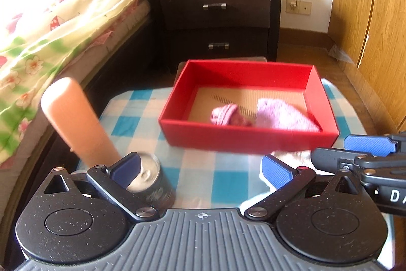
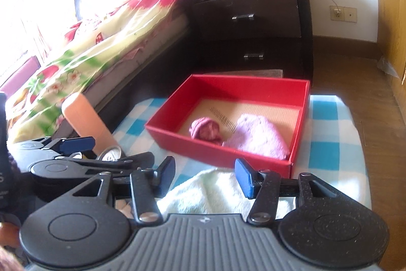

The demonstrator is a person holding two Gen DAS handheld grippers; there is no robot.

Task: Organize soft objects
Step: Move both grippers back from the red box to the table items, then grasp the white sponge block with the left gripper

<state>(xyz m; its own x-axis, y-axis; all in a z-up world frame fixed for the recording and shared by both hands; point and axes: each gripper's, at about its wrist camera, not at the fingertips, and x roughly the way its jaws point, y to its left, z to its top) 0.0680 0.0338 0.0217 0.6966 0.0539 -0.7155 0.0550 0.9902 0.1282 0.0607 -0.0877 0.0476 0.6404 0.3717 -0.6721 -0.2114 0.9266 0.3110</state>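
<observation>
The left gripper (image 1: 203,169) stands spread wide with nothing between its blue pads, hovering over a blue-and-white checked cloth (image 1: 215,182). Just behind its left pad, at about nine o'clock from its middle, sits a dark can (image 1: 154,184) with a silvery top, and behind that at ten o'clock leans a peach-coloured bottle (image 1: 76,118). The right gripper (image 2: 205,177) is parted partway, its pads either side of a white fluffy towel (image 2: 215,192) lying on the cloth, not visibly pressing it. In the left wrist view this gripper comes in at three o'clock. At twelve o'clock from both grippers, close beyond the towel, rests an open red box (image 2: 253,88) holding a dark pink rolled sock (image 2: 205,130) on the left and a paler pink knitted piece (image 2: 258,136) beside it on the right, apparently touching. Farther off at twelve stands a dark nightstand (image 2: 253,17), with a bed (image 2: 101,42) under a flowered quilt at ten o'clock.
</observation>
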